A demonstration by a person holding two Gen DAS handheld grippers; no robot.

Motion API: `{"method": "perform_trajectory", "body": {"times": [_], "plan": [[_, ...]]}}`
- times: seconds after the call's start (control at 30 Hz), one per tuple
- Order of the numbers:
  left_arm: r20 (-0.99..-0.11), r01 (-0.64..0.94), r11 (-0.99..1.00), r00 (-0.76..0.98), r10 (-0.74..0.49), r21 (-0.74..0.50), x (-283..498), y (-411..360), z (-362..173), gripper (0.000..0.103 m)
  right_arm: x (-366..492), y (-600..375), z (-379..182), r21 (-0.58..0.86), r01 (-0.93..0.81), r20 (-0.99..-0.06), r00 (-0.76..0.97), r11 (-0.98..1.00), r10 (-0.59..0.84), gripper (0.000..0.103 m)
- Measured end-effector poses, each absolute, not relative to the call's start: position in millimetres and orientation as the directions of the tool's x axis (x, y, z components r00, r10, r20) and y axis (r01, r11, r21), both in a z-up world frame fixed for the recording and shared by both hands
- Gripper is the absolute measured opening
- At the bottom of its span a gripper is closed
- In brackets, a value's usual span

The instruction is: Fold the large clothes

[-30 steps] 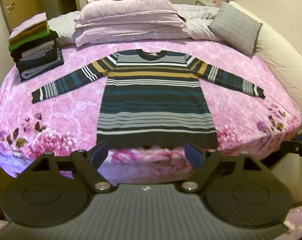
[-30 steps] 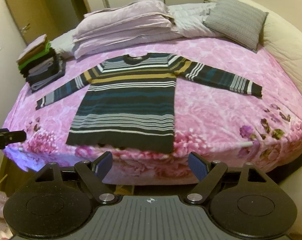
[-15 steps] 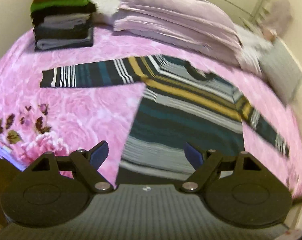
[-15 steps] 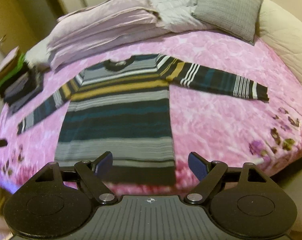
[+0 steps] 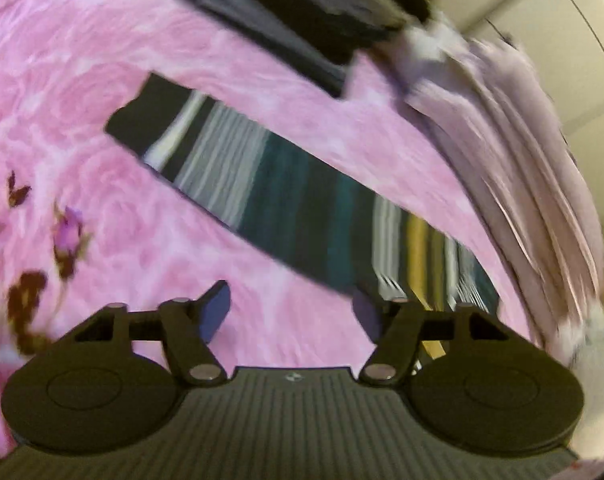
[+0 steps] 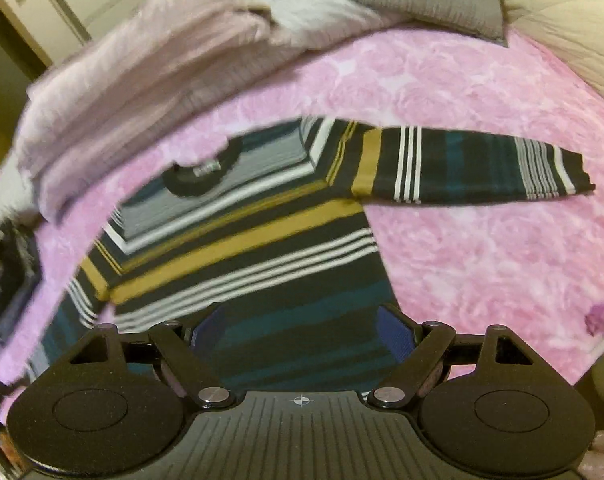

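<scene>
Now, left wrist view: we judge the reach for the sweater sleeve [image 5: 285, 204] is in hand; left gripper [image 5: 291, 312] has just been narrowing, nothing between its pads, above the pink bedspread [image 5: 101, 80]
Right wrist view: right gripper [image 6: 302, 332] wide, empty, over the striped sweater [image 6: 253, 240] lying flat
Next: we must pinch sleeve cloth
Containers: none seen

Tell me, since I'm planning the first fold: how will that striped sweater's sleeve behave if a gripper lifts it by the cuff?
Probably floppy: the sleeve lies flat and limp on the bedspread, so it should drape. It looks like a knit, so likely grippy, and it may stretch. The body should anchor it.
</scene>
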State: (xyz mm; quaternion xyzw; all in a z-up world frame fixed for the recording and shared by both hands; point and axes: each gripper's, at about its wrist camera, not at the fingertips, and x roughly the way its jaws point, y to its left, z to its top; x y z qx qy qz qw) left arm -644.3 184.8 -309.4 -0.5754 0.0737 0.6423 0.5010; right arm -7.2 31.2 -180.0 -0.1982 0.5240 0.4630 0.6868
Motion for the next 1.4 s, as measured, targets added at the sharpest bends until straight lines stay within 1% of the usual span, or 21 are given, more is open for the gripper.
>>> {"method": "perform_trajectory", "body": {"times": [0.13,0.27,0.4,0.5,0.53,0.57,0.6,0.63,0.67,0.7,0.77,0.87,0.93,1.03,1.13,1.2,1.3,1.33,1.37,1.4], "plan": [[-0.815,-0.648,-0.584,0.101,0.571,-0.49,-681,203,-345,0.053,-13,49,-214,0.155,-0.86,-0.935,0.032,0.487,0.352,0.08],[-0.804,-0.598,-0.626,0.052,0.592,-0.5,-705,212,-366,0.052,-14,59,-242,0.12,-0.868,-0.95,0.041,0.482,0.309,0.08],[-0.817,-0.585,-0.653,0.027,0.576,-0.481,-715,221,-386,0.052,-18,68,-259,0.101,-0.876,-0.957,0.043,0.472,0.286,0.08],[-0.806,-0.625,-0.632,-0.006,0.592,-0.459,-711,228,-389,0.051,-19,71,-270,0.086,-0.888,-0.96,0.046,0.452,0.275,0.08],[-0.803,-0.629,-0.632,-0.021,0.595,-0.452,-709,230,-389,0.049,-18,71,-275,0.084,-0.89,-0.962,0.044,0.447,0.268,0.08],[-0.803,-0.63,-0.639,-0.038,0.594,-0.442,-708,232,-389,0.037,-17,72,-279,0.083,-0.891,-0.964,0.041,0.446,0.261,0.08],[-0.808,-0.627,-0.65,-0.054,0.587,-0.43,-709,234,-388,0.021,-15,74,-283,0.086,-0.891,-0.966,0.035,0.446,0.255,0.08],[-0.812,-0.617,-0.663,-0.066,0.579,-0.423,-710,235,-388,0.015,-13,74,-286,0.09,-0.89,-0.967,0.029,0.446,0.253,0.08],[-0.811,-0.604,-0.671,-0.069,0.58,-0.429,-712,237,-386,0.01,-11,75,-289,0.096,-0.89,-0.966,0.024,0.446,0.256,0.08],[-0.81,-0.602,-0.675,-0.076,0.581,-0.427,-711,238,-382,0.007,-9,76,-289,0.102,-0.89,-0.965,0.02,0.445,0.26,0.08],[-0.792,-0.649,-0.648,-0.112,0.601,-0.4,-699,245,-364,0.006,-2,78,-292,0.11,-0.89,-0.962,0.015,0.442,0.271,0.08],[-0.737,-0.757,-0.535,-0.106,0.667,-0.375,-664,264,-325,0.005,14,78,-297,0.11,-0.883,-0.96,0.025,0.457,0.279,0.08],[-0.69,-0.837,-0.418,-0.069,0.721,-0.353,-625,280,-293,0.005,26,78,-299,0.116,-0.872,-0.959,0.027,0.476,0.283,0.08],[-0.587,-0.938,-0.158,0.057,0.808,-0.308,-540,297,-240,0.005,46,76,-298,0.13,-0.857,-0.953,0.031,0.498,0.302,0.08],[-0.479,-0.953,0.115,0.243,0.844,-0.28,-444,296,-201,0.005,66,75,-296,0.132,-0.848,-0.948,0.043,0.513,0.315,0.08],[-0.427,-0.919,0.285,0.381,0.82,-0.272,-377,291,-187,0.005,80,75,-294,0.133,-0.843,-0.944,0.052,0.521,0.325,0.08],[-0.382,-0.834,0.484,0.551,0.742,-0.264,-291,278,-190,0.007,98,77,-292,0.13,-0.835,-0.938,0.071,0.535,0.338,0.08],[-0.393,-0.798,0.538,0.602,0.695,-0.27,-261,273,-200,0.008,103,78,-292,0.127,-0.834,-0.937,0.076,0.537,0.341,0.08],[-0.415,-0.769,0.57,0.637,0.649,-0.29,-239,270,-211,0.012,108,79,-293,0.121,-0.834,-0.937,0.083,0.538,0.339,0.08],[-0.451,-0.743,0.589,0.665,0.595,-0.319,-219,266,-227,0.02,113,79,-293,0.114,-0.834,-0.938,0.09,0.54,0.336,0.08]]}}
